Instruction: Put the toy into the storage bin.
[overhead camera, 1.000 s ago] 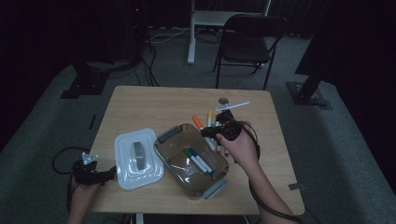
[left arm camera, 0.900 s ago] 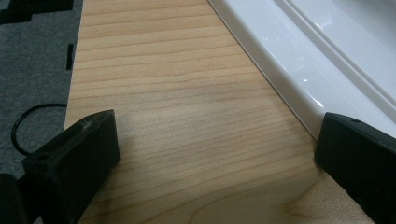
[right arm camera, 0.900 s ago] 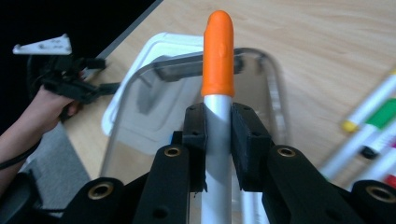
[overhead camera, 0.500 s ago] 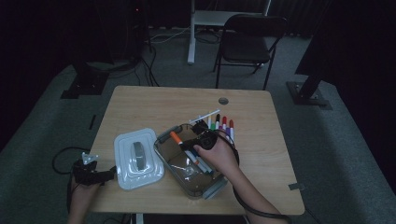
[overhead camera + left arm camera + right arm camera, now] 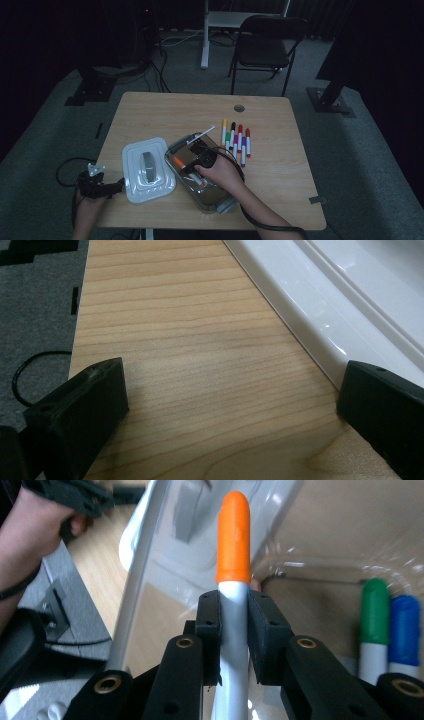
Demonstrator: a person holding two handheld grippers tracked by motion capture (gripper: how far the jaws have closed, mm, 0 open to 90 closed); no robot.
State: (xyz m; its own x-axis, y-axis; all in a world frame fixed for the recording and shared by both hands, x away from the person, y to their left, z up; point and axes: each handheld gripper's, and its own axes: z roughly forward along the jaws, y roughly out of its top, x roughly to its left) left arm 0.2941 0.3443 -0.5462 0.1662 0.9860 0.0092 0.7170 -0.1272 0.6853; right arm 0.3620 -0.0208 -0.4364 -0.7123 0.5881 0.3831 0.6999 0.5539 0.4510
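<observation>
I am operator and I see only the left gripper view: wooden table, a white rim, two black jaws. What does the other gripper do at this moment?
Observer: The right gripper is shut on an orange-capped marker, clamped on its pale barrel below the cap.
Operator: Where is that marker compared with the box?
Observer: In the high view it lies over the clear box, beside the white lid whose rim you see.
Operator: Are other markers inside the box?
Observer: Yes, the right gripper view shows a green-capped marker and a blue-capped marker lying side by side in it.
Operator: And on the table?
Observer: A row of markers lies just beyond the box.
</observation>
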